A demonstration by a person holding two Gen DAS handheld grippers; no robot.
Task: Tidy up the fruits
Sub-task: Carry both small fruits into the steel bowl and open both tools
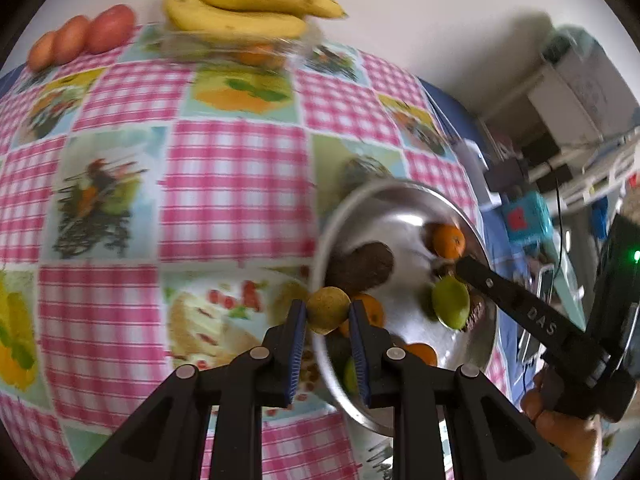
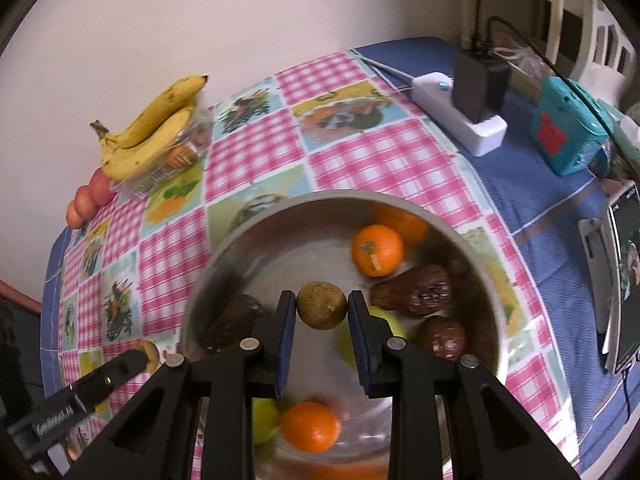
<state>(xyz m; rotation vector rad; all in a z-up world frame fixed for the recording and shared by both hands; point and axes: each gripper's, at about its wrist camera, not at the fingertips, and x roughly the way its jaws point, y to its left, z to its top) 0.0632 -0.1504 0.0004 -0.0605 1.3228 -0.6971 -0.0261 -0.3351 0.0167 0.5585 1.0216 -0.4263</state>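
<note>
- Left gripper (image 1: 327,312) is clamped on a small round yellow-green fruit (image 1: 327,310), held over the near rim of the steel bowl (image 1: 320,240); the pads press its two sides at the widest part
- Right gripper (image 2: 321,312) is likewise closed on a small round brownish-green fruit (image 2: 321,305), held above the inside of the bowl; contact looks real, though blur softens the edges
- Handling, as judged: both fruits look light, firm and rough-skinned, so not slippery; being round they could roll out of an off-centre pinch, so a grip across the middle suits them
- Left in the bowl: oranges (image 2: 377,250), a green fruit (image 1: 450,302), and dark brown wrinkled fruits (image 2: 412,290) that look soft and easily bruised, best taken gently along their length
- The bowl stands on a pink checked tablecloth (image 1: 236,184)
- At the far edge by the wall: bananas (image 1: 240,8) resting on a clear tray (image 1: 240,48) with something orange in it, and a row of reddish fruits (image 1: 80,38) beside it
- Likely destinations for the held fruits are at that far side; which group, I cannot tell
</note>
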